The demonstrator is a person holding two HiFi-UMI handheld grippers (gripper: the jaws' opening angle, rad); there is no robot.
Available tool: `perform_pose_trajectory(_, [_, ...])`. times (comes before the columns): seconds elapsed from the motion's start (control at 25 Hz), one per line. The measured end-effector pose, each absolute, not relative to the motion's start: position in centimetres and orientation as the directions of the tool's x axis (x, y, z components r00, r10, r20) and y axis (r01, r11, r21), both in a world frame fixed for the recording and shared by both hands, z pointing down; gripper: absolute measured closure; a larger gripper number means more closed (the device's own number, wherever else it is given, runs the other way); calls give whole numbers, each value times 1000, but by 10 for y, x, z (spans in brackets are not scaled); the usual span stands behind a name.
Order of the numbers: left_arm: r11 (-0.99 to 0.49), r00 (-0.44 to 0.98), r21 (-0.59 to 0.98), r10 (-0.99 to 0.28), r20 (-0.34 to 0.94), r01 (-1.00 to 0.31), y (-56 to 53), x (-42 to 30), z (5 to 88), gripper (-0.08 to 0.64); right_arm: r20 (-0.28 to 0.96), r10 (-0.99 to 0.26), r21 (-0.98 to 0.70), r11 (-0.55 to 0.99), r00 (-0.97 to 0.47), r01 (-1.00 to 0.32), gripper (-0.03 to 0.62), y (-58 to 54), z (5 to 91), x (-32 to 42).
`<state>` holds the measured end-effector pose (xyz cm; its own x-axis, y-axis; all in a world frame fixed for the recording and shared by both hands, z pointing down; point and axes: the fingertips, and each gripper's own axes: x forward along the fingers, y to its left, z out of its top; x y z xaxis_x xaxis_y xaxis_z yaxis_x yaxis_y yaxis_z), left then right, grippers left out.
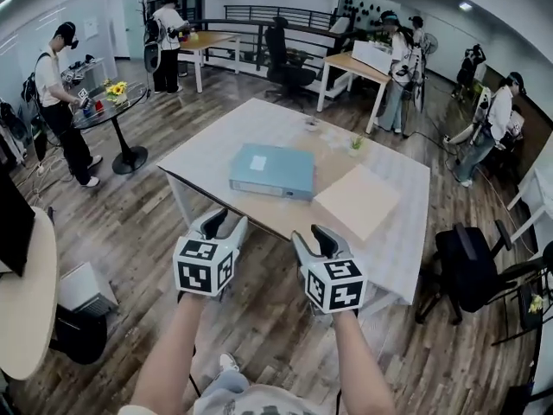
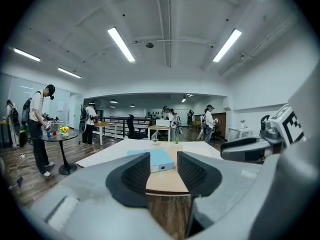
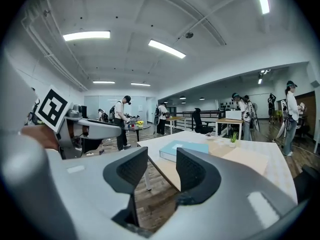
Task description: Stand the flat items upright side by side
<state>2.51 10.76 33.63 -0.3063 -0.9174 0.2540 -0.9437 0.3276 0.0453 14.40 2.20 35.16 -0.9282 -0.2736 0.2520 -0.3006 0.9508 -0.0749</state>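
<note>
A light blue binder (image 1: 272, 171) lies flat on the white table (image 1: 393, 232), with a tan flat item (image 1: 357, 201) lying flat to its right. Both grippers hover side by side in front of the table's near edge, short of the items. My left gripper (image 1: 226, 224) is open with nothing between its jaws; the blue binder (image 2: 160, 159) shows beyond them. My right gripper (image 1: 313, 237) is open and empty too, and past it lie the blue binder (image 3: 185, 149) and the tan item (image 3: 245, 156).
A small potted plant (image 1: 355, 143) and a little dish (image 1: 311, 124) stand at the table's far side. A black office chair (image 1: 471, 271) stands at the right. A round table (image 1: 111, 111) and several people are farther off, on the wooden floor.
</note>
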Motion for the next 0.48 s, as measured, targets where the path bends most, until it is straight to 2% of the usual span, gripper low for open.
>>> perform_pose_trajectory(0.48, [167, -140, 85, -956, 260, -982, 74, -69, 351, 317, 284, -402, -72, 896, -870, -437, 352, 15, 363, 62])
